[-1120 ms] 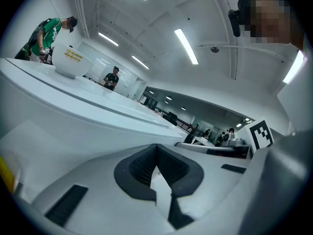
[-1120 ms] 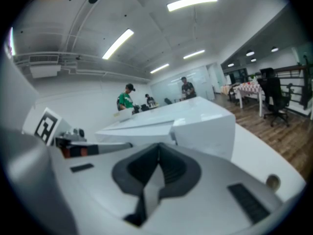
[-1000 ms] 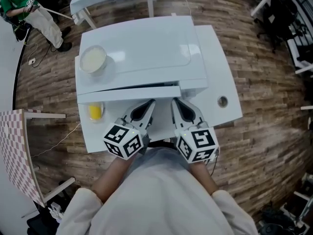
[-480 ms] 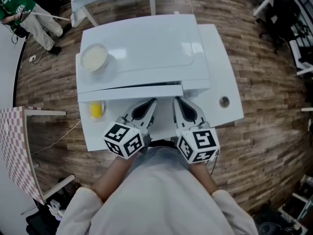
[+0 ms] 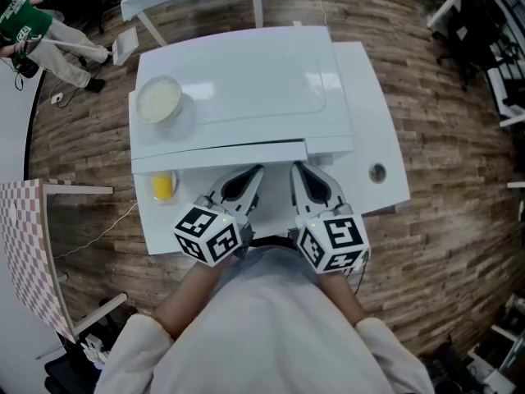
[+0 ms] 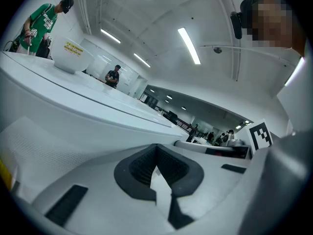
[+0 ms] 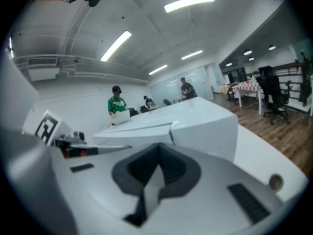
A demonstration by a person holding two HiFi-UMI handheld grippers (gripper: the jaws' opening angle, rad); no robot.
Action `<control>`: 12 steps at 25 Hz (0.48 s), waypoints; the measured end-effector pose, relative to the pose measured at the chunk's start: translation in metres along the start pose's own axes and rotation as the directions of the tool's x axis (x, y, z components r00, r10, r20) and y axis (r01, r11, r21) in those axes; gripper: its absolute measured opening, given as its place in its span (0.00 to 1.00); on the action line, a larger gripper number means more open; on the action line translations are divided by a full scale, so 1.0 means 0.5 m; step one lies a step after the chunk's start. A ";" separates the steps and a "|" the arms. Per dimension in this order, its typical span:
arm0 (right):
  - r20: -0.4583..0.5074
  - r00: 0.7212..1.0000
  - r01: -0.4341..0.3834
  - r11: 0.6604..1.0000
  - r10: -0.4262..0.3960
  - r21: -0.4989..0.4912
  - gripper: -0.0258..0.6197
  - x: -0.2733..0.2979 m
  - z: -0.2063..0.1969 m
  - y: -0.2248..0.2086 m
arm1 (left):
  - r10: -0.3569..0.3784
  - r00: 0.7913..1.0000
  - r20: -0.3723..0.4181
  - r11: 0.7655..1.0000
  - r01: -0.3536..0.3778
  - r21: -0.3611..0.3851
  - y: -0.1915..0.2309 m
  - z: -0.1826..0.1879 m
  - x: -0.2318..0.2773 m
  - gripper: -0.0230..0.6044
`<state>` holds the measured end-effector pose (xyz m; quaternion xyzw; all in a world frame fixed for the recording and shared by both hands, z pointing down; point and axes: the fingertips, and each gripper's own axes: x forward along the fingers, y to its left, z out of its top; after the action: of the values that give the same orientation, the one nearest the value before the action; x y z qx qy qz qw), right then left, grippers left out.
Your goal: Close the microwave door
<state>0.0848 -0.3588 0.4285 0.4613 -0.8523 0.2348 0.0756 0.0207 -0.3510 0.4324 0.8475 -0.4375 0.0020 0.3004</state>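
Note:
The white microwave [image 5: 238,89] stands on a white table [image 5: 373,138], seen from above in the head view. Its door [image 5: 221,153] lies nearly flush along the front, with only a thin seam showing. My left gripper [image 5: 248,175] and right gripper [image 5: 300,173] sit side by side just in front of the door, tips pointing at it. In the left gripper view the left gripper [image 6: 157,168] is shut on nothing, with the door face [image 6: 73,126] close ahead. The right gripper [image 7: 159,168] is likewise shut and empty, facing the microwave [image 7: 195,124].
A white bowl [image 5: 158,99] rests on the microwave's top at the left. A yellow cup [image 5: 162,186] stands on the table left of my left gripper. The table has a round cable hole [image 5: 377,171] at the right. A person [image 5: 37,31] stands far left on the wooden floor.
The dark gap between the door and the microwave body has narrowed to a thin seam. Both grippers have stayed almost in place in front of the door.

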 end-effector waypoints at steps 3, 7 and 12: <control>0.001 1.000 -0.001 1.000 0.001 0.000 0.08 0.001 0.001 0.000 | 0.000 1.000 0.002 1.000 0.000 -0.003 0.000 0.001 0.001 0.06; 0.001 1.000 0.001 1.000 -0.001 0.001 0.08 0.001 0.000 -0.001 | -0.001 1.000 0.005 1.000 0.001 -0.008 -0.001 -0.001 0.004 0.06; 0.003 1.000 0.012 1.000 -0.012 0.002 0.08 0.017 0.009 -0.011 | 0.010 1.000 0.024 1.000 -0.010 -0.023 0.008 0.014 0.008 0.06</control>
<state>0.0848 -0.3697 0.4290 0.4670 -0.8492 0.2346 0.0752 0.0187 -0.3592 0.4299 0.8418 -0.4453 -0.0115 0.3047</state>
